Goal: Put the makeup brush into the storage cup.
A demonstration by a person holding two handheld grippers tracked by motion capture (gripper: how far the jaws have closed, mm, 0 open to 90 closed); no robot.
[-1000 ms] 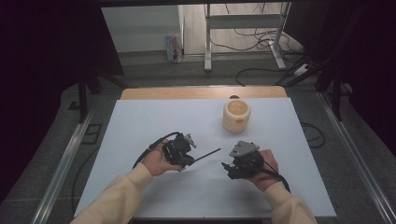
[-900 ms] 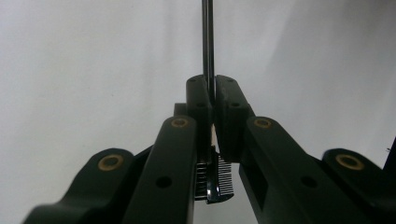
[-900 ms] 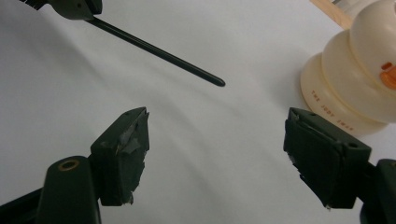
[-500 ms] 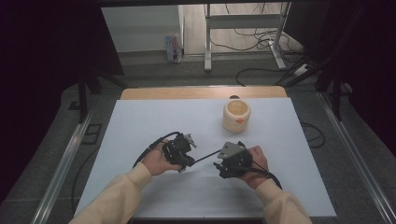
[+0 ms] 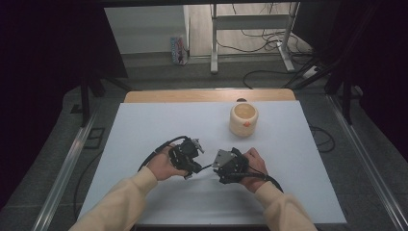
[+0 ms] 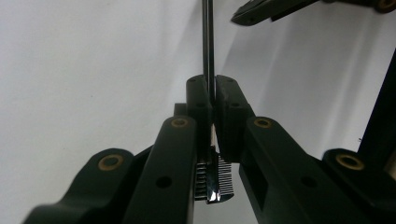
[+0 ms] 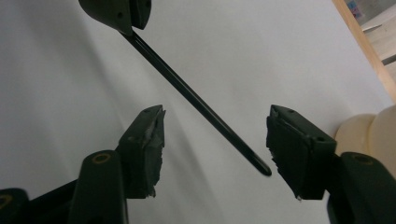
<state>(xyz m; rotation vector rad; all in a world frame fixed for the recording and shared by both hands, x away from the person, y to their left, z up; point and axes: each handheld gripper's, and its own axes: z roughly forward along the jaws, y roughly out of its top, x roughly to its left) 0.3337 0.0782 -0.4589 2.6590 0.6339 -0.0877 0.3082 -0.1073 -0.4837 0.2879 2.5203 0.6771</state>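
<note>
Since the earlier frames the right gripper [image 5: 219,168] had slid leftward across the table until it sat just beside the left gripper [image 5: 195,168], low in the centre of the high view. Its jaws stood wide apart, and in the right gripper view the free end of a thin black comb handle [image 7: 201,105] ran diagonally between them, touching neither pad. The left gripper's jaws were clamped on the comb [image 6: 208,84], whose fine teeth showed at the bottom centre of the left gripper view while the slim handle rose out of the top of the frame. That closing of the gap suggested a handover was being lined up, with the right jaws needing only to close on the handle. Farther out, a cream cup [image 5: 243,119] stood well apart, upper right of centre on the white table [image 5: 144,125].
</note>
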